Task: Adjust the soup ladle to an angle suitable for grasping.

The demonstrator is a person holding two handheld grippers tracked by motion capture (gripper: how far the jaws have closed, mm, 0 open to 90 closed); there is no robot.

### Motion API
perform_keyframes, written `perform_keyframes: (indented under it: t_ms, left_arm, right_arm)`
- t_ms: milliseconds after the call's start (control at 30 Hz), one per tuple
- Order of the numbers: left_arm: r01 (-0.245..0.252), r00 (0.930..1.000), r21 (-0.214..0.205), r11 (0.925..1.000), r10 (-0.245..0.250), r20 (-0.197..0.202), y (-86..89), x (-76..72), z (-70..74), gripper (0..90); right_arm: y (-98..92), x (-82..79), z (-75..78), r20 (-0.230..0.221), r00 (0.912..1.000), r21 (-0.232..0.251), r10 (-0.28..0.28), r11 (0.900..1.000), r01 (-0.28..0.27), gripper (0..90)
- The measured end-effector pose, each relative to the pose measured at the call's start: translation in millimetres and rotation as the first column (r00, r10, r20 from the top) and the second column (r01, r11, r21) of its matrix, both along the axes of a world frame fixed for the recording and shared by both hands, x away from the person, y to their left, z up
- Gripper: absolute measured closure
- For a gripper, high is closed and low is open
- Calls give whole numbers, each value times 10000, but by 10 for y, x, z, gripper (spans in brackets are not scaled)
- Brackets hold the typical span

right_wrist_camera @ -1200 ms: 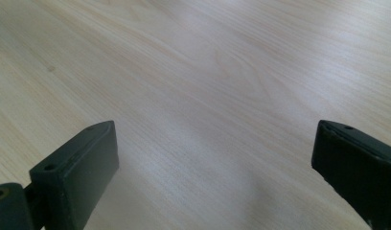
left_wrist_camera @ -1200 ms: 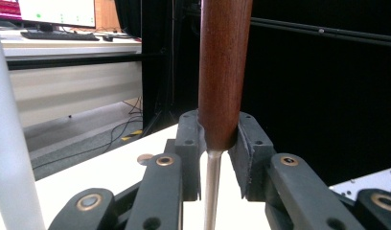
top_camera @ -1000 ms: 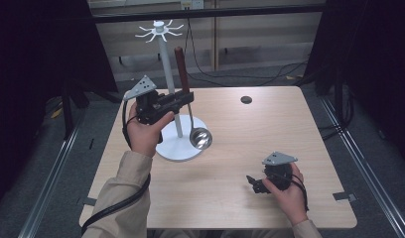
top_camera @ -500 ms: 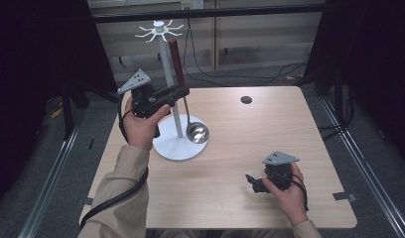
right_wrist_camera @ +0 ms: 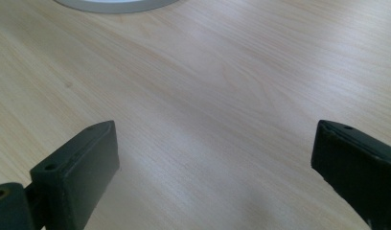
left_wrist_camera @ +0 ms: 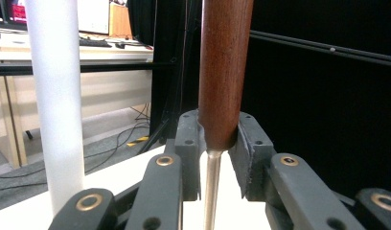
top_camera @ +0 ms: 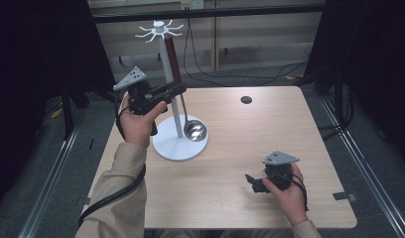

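A ladle with a brown wooden handle (top_camera: 173,62) and a steel bowl (top_camera: 194,131) stands nearly upright beside the white pole (top_camera: 167,54) of a utensil stand. My left gripper (top_camera: 178,89) is shut on the handle's lower end; in the left gripper view the pads (left_wrist_camera: 248,143) clamp the brown handle (left_wrist_camera: 224,72), with the pole (left_wrist_camera: 57,96) to its left. The ladle's bowl hangs just over the stand's round base (top_camera: 173,148). Hooks (top_camera: 159,29) crown the pole. My right gripper (top_camera: 251,181) rests on the table at the front right, open (right_wrist_camera: 215,163), with nothing between its jaws.
A small dark disc (top_camera: 246,99) lies on the wooden table (top_camera: 270,129) toward the far side. A strip of tape (top_camera: 342,197) sits at the table's right front edge. Cables run over the floor behind the table.
My left gripper has lifted a little with the ladle, and the handle has tipped more upright, closer to the pole. The right gripper has stayed put.
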State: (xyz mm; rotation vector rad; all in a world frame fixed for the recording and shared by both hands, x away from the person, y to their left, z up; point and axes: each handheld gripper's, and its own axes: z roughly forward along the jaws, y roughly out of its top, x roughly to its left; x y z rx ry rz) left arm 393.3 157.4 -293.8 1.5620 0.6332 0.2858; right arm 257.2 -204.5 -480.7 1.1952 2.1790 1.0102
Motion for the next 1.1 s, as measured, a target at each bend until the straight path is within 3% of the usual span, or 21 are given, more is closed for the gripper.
perform_keyframes:
  t_ms: [767,1100]
  left_arm:
    - [3,9998,-312,9995,-8,-182,69,38,-5,741]
    - [327,9989,-473,9983,-342,-323,-94,87,6,743]
  right_arm:
    - [8,-2,4,93,10000,-37,-19,10000,20,24]
    - [8,-5,5,65,10000,7,-9,10000,9,24]
